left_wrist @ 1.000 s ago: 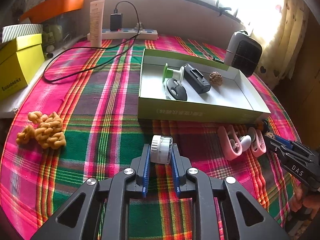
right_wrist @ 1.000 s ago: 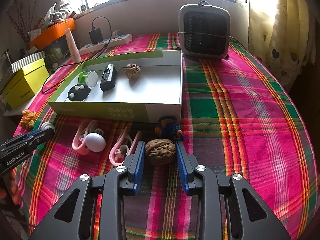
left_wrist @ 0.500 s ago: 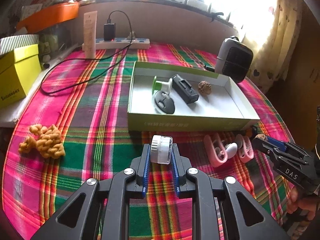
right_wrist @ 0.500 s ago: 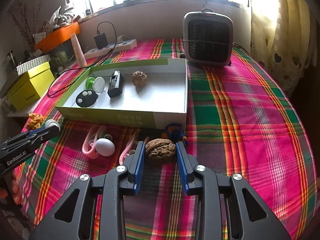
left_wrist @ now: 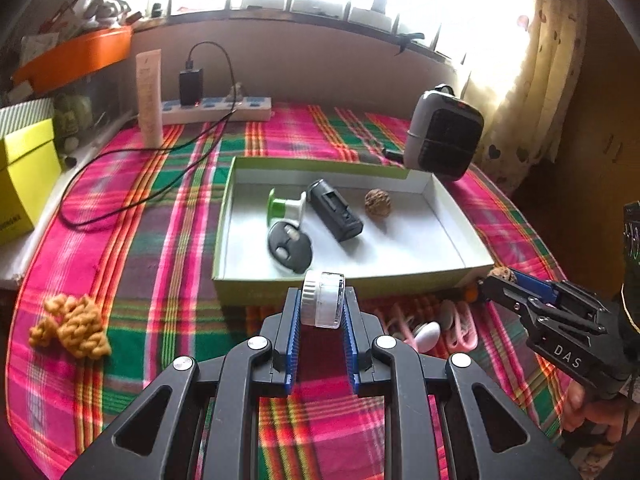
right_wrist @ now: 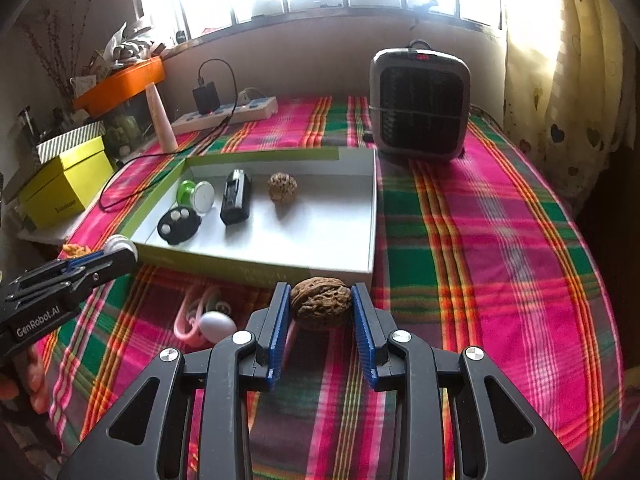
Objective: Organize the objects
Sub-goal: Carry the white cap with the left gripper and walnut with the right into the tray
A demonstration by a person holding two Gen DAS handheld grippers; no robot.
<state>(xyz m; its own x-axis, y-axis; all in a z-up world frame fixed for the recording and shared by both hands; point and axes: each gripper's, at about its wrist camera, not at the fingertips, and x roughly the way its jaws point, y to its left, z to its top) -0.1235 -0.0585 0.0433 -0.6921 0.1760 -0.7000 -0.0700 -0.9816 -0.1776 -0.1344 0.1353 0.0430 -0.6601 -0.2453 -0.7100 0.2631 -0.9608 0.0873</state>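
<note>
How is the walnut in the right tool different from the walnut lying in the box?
The held walnut is clamped between the right tool pads, in front of the box; the other walnut lies loose on the box floor. The held one looks darker and smoother, the boxed one paler and more deeply wrinkled. Both are whole, unshelled nuts.

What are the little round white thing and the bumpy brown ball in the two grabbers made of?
The white jar in the left gripper looks like smooth plastic: a ribbed white cap and a cloudy, see-through body. The brown ball in the right gripper looks like a walnut: a hard, wrinkled, matte shell with a seam.
</note>
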